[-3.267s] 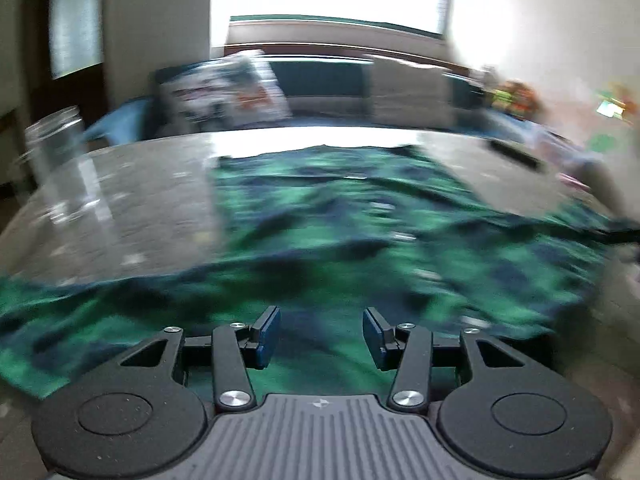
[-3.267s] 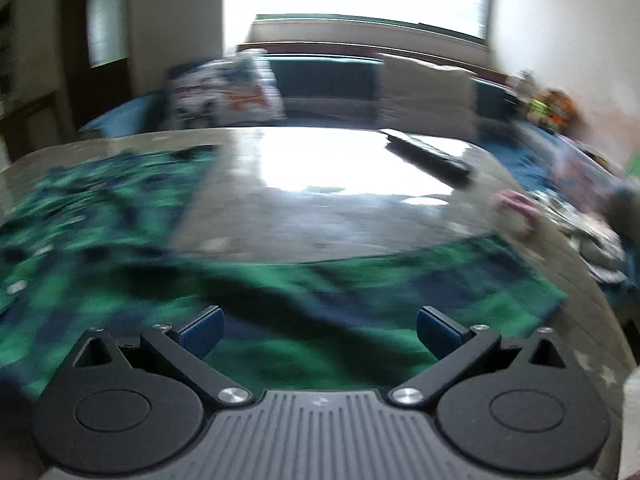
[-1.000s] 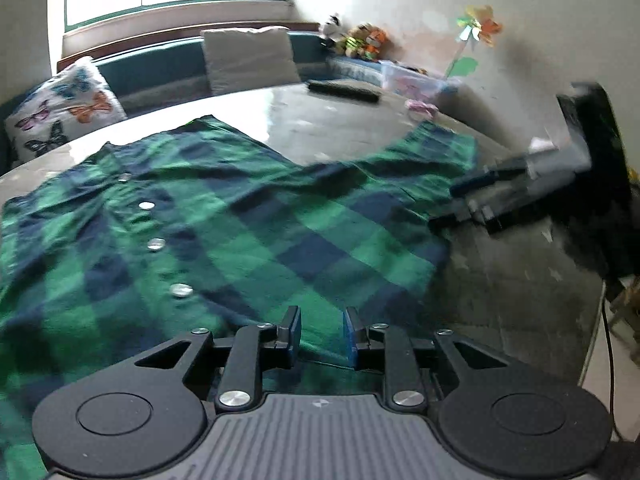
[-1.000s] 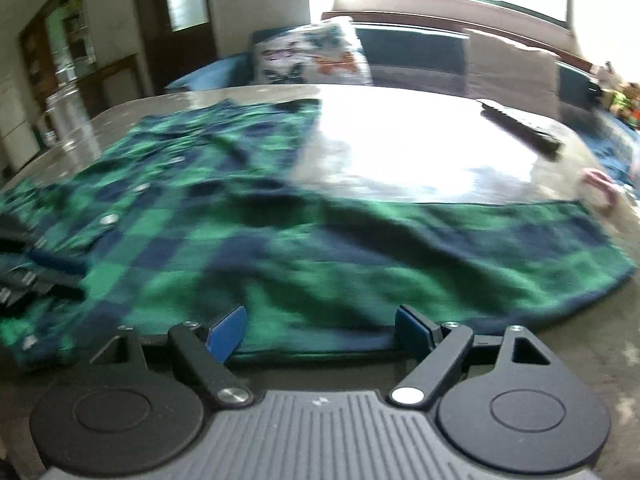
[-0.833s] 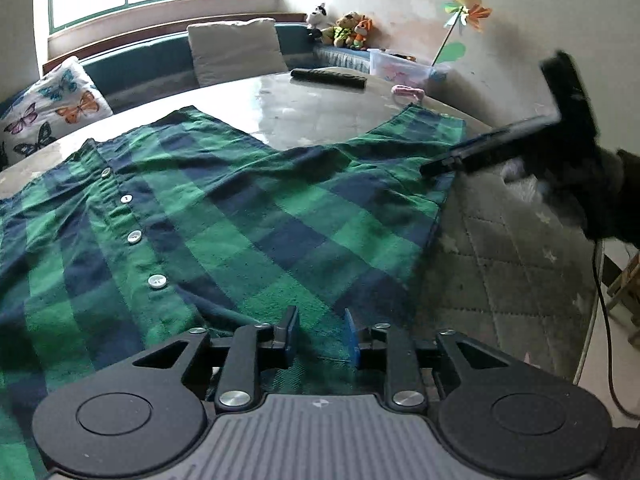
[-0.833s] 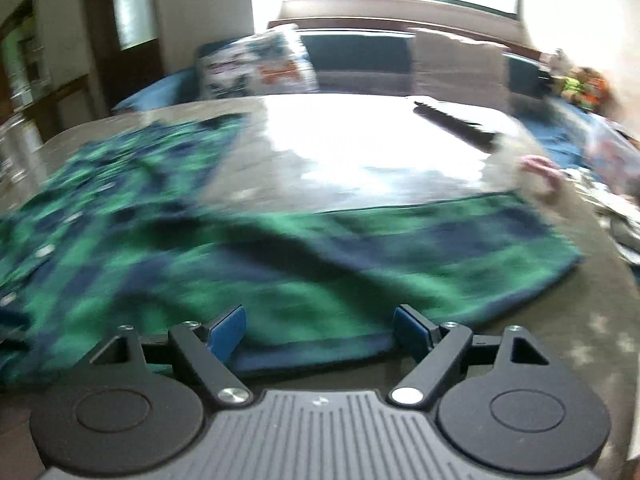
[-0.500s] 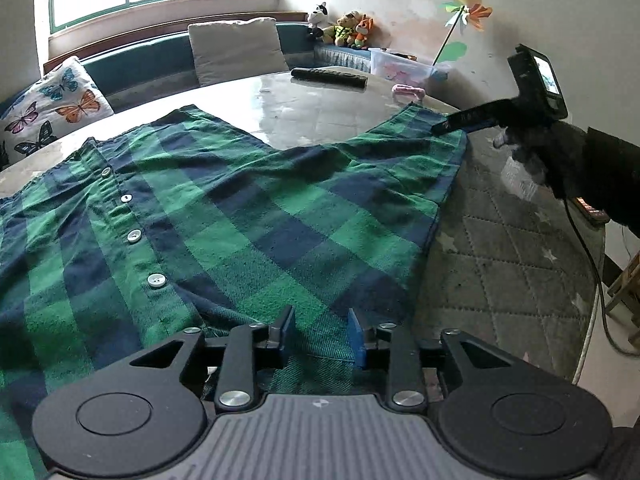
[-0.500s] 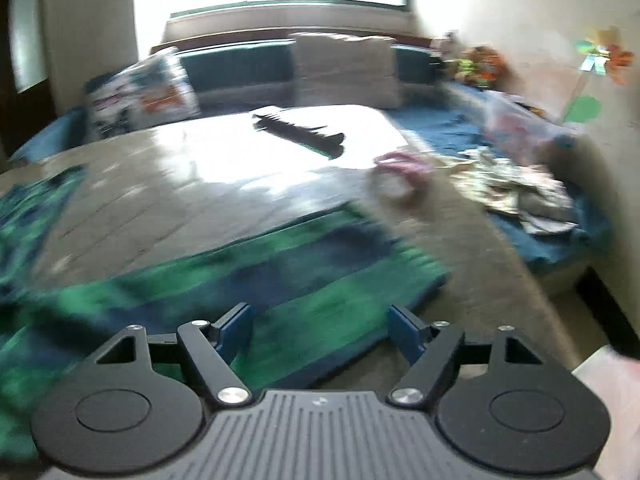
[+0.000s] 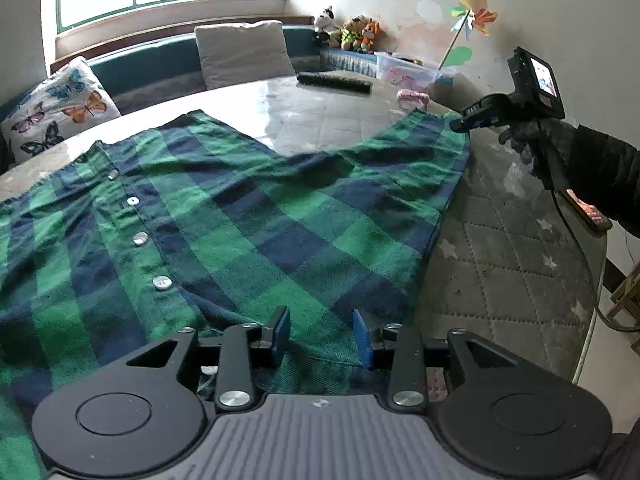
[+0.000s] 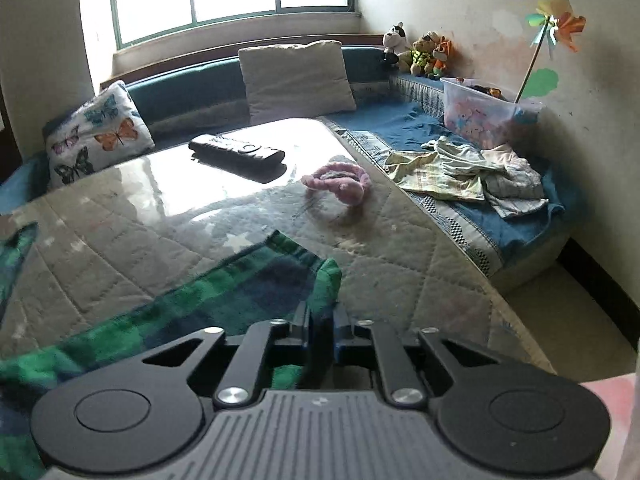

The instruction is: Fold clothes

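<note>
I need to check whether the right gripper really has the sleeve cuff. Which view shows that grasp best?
The right wrist view: the right gripper is shut on the cuff of the plaid shirt, seen close. The left wrist view shows it far off at the sleeve's end, contact unclear.

The shirt (image 9: 248,216) runs off the left view's left edge.

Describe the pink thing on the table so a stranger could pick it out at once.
Start from the quilted table in front of the window bench. Past the corner of the plaid shirt lies a black remote; just right of it, near the table's edge, sits the pink headband. It is the only soft, fuzzy pink loop there.
</note>
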`<state>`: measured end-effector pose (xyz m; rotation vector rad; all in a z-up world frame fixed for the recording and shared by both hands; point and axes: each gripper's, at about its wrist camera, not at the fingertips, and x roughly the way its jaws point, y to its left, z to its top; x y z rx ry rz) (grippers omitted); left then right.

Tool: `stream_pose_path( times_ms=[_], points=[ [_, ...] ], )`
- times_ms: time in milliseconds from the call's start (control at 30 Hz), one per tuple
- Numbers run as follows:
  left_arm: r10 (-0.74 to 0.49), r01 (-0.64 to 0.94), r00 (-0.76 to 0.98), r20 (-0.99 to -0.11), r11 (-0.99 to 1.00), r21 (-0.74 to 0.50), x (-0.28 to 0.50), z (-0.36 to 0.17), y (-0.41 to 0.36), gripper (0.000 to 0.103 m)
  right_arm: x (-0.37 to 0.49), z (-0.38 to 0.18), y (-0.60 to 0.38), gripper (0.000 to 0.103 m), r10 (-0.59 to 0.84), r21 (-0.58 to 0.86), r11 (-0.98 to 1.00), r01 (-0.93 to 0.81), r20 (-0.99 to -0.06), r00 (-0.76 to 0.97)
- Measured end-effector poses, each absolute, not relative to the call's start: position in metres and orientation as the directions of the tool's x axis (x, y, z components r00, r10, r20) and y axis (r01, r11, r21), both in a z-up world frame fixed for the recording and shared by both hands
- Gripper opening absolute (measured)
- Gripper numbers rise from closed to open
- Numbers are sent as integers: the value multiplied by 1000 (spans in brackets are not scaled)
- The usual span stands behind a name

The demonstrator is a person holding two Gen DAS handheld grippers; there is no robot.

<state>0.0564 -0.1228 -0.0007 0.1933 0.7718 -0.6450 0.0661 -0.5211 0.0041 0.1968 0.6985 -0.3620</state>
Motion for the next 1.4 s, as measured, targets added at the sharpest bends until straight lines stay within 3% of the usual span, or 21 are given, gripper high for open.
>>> stream_pose_path(
  times_ms=[200,367,533,800,1033,1233,1300,1400],
  points=[
    [-433,537,622,-653,842,-47,57,19,-98,47,50,44,-489,4,-173,103,953,285,-590,789],
    [-374,439,685,-626,897,-55,56,28,-65,55,36,90,-433,4,7,157,984,86,-512,859],
    [-321,340,716,-619,936,-92,50,25,-28,55,36,117,-363,4,192,180,976,-119,-472,860],
    [-283,245,730,-622,958,-147,30,10,17,55,40,128,-230,4,456,165,886,-433,-474,753],
    [-291,223,730,-618,957,-187,19,3,30,55,40,104,-144,4,572,178,798,-576,-528,628],
    [-302,226,724,-620,953,-201,21,-1,30,55,24,88,-126,26,635,223,739,-635,-545,548],
    [-303,227,726,-617,953,-201,23,1,29,55,17,91,-137,28,625,208,746,-633,-547,557],
    [-306,226,731,-610,952,-206,26,4,27,54,9,92,-163,40,588,181,772,-610,-568,576]
  ],
)
